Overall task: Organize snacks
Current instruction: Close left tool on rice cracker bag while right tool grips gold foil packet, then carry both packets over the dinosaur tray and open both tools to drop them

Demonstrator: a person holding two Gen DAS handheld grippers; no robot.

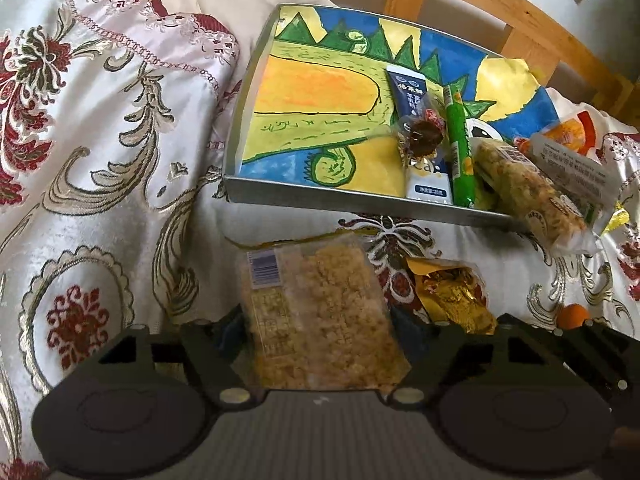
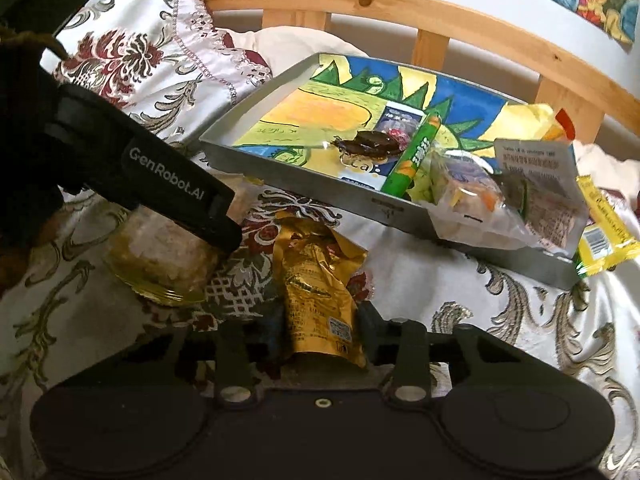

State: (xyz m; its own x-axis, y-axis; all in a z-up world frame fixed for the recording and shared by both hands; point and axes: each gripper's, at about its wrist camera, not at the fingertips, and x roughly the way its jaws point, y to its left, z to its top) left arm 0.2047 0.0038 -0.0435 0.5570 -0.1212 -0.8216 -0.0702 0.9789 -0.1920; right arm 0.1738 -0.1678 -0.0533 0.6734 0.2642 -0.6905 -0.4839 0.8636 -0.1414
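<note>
My left gripper [image 1: 320,322] is shut on a clear packet of golden crumbly rice cake [image 1: 320,308], held above the bedspread. The same packet [image 2: 160,248] shows in the right wrist view under the left gripper's body [image 2: 160,184]. My right gripper [image 2: 320,332] is shut on a gold foil snack packet [image 2: 316,276], also seen in the left wrist view [image 1: 448,292]. A grey tray [image 1: 340,200] with a painted dinosaur base holds a blue sachet [image 1: 412,92], a green stick packet [image 1: 460,140], a dark wrapped candy [image 1: 420,136] and a grain bar [image 1: 528,196].
The tray [image 2: 360,204] sits on a floral white bedspread [image 1: 100,160], against a wooden headboard [image 2: 400,4]. More packets lie over the tray's right end, including a white-labelled one [image 2: 536,168] and a yellow one [image 2: 604,228]. A small orange ball [image 1: 572,316] lies on the bedspread.
</note>
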